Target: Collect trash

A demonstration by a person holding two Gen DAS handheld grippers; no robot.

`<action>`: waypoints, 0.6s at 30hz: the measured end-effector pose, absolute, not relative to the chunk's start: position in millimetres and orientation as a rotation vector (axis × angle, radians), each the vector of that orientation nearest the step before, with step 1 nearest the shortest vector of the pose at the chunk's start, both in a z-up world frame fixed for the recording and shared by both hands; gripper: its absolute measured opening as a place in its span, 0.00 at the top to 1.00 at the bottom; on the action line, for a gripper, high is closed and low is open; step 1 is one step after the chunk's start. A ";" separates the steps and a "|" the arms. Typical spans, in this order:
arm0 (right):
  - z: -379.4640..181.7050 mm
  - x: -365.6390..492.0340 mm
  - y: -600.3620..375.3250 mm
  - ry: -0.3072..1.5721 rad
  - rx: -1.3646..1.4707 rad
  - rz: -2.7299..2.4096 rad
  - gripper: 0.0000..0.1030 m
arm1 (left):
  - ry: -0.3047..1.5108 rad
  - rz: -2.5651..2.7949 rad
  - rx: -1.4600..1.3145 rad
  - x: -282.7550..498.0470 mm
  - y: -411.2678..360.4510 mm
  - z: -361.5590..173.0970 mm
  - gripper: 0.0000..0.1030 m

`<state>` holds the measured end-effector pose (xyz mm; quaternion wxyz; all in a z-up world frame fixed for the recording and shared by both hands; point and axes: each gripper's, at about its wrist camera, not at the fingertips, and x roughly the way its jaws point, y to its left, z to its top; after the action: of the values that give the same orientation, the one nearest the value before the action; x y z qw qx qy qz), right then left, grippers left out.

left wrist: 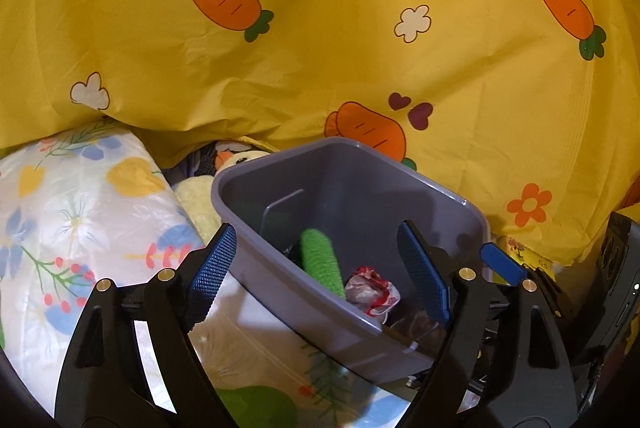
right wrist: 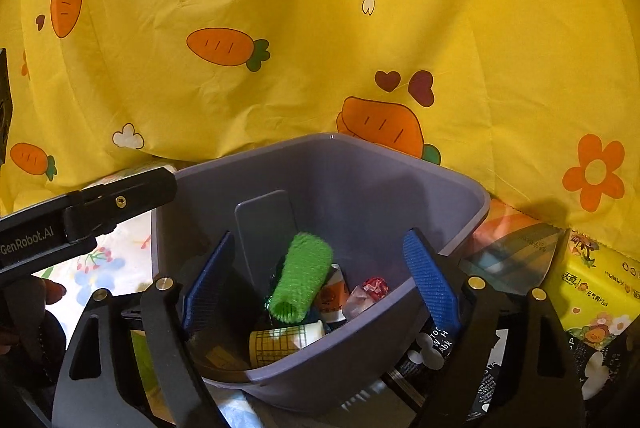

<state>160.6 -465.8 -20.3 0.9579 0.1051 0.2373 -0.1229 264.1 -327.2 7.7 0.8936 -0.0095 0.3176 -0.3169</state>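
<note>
Both tongs apart, nothing between the pads: left tongs (left wrist: 320, 276) and right tongs (right wrist: 320, 284) hang wide over the near rim of the grey bin (right wrist: 460, 196). No earlier frame here, so I only call the state: spread, empty. Trash is in the bin: green mesh sleeve (right wrist: 302, 276) blurred, looks mid-drop or just landed on top of the pile; red-and-white crumpled wrapper (right wrist: 370, 290) beside it, small yellow grid-print cup (right wrist: 286, 342) at the near wall, orange-label cup partly hidden under the sleeve. Grey flat divider (right wrist: 262, 228) stands upright behind the sleeve. My read: deposit step is done or nearly so. Risks: the bin looks tilted and sits on soft bedding, so a knock from either set of tongs on its rim could tip it and spill the load; the two rigs are close, left arm crossing just beside the bin's left rim in the right view, so pulling back carelessly could clash them. Right side is crowded: yellow tissue pack (right wrist: 592, 292) and a dark printed packet near the bin. Left has the floral plastic-wrapped bundle (left wrist: 80, 212). Open room is up and back. Beyond, yellow carrot-print sheet (right wrist: 320, 28) closes off the far side.
</note>
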 end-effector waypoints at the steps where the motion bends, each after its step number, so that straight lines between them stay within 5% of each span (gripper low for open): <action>1: -20.1 160.1 -465.7 0.480 0.214 -0.252 0.16 | 0.658 -0.649 -0.011 263.4 -325.9 7.4 0.21; 18: -1.1 132.8 -447.1 0.415 0.160 -0.280 0.07 | 0.556 -0.474 0.061 217.8 -274.6 17.5 0.13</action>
<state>132.8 -447.1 -1.1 0.9657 0.0789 0.2050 -0.1382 217.8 -274.6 17.5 0.9335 0.0300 0.2720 -0.2316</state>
